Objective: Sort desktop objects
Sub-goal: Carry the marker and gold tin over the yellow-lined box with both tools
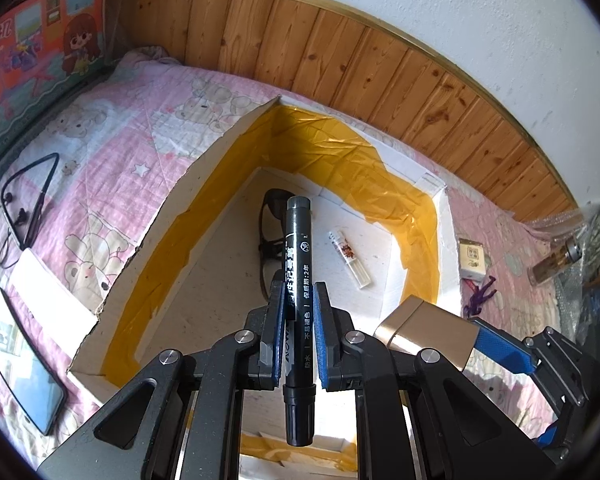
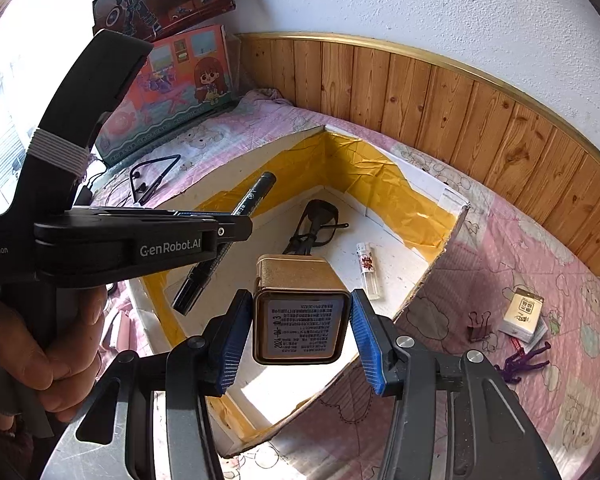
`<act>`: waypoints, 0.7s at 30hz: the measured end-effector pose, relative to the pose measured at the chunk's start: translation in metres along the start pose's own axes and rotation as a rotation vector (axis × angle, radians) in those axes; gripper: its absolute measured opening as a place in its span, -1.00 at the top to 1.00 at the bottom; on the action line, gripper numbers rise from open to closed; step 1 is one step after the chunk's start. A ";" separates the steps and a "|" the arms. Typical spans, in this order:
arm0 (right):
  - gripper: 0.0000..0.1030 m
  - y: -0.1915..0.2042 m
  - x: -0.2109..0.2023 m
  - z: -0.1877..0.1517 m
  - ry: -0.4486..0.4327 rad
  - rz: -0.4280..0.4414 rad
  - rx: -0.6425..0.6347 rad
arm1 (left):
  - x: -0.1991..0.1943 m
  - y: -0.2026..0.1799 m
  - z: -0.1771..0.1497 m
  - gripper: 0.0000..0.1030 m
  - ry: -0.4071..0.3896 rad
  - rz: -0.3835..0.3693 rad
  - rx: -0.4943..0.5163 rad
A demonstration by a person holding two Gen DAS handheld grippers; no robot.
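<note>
Left claw (image 1: 298, 300), tilted steeply downward over the open cardboard box (image 1: 172, 216), is clamped on a black marker pen (image 1: 298, 280) that stands nearly upright between its blue pads. A hand (image 2: 56, 336) wraps the left tool's handle, seen in the right wrist view. Right claw (image 2: 302, 320), also pitched down just beside the left one, is clamped on a gold square tin (image 2: 300, 312), its printed label facing the camera; both pads press its sides. Inside the box lie dark glasses (image 1: 272, 232) and a clear lighter (image 1: 350, 258). The box rests on a pink quilted bed (image 1: 132, 132), where a phone (image 1: 22, 368) and neckband earphones (image 1: 24, 208) lie to the box's left.
</note>
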State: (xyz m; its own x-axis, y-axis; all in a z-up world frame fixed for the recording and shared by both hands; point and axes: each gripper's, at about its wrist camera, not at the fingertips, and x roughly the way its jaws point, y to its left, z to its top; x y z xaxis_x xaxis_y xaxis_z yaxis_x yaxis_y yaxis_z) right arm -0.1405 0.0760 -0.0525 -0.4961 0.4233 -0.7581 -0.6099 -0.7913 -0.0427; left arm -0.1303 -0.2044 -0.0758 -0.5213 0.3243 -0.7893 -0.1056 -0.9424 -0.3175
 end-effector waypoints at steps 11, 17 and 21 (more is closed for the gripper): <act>0.01 0.017 0.024 0.011 0.060 -0.016 -0.054 | 0.008 0.009 0.004 0.74 0.015 0.056 0.028; 0.01 0.017 0.029 0.017 0.096 -0.039 -0.086 | 0.014 0.009 0.002 0.74 0.030 0.076 0.058; 0.01 0.013 0.036 0.020 0.131 -0.036 -0.088 | 0.018 0.009 0.002 0.74 0.039 0.092 0.076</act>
State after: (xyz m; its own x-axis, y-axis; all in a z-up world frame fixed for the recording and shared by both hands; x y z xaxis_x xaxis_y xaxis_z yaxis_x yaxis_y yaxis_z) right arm -0.1784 0.0895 -0.0671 -0.3869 0.3953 -0.8331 -0.5665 -0.8147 -0.1234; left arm -0.1424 -0.2070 -0.0915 -0.4982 0.2378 -0.8338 -0.1233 -0.9713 -0.2033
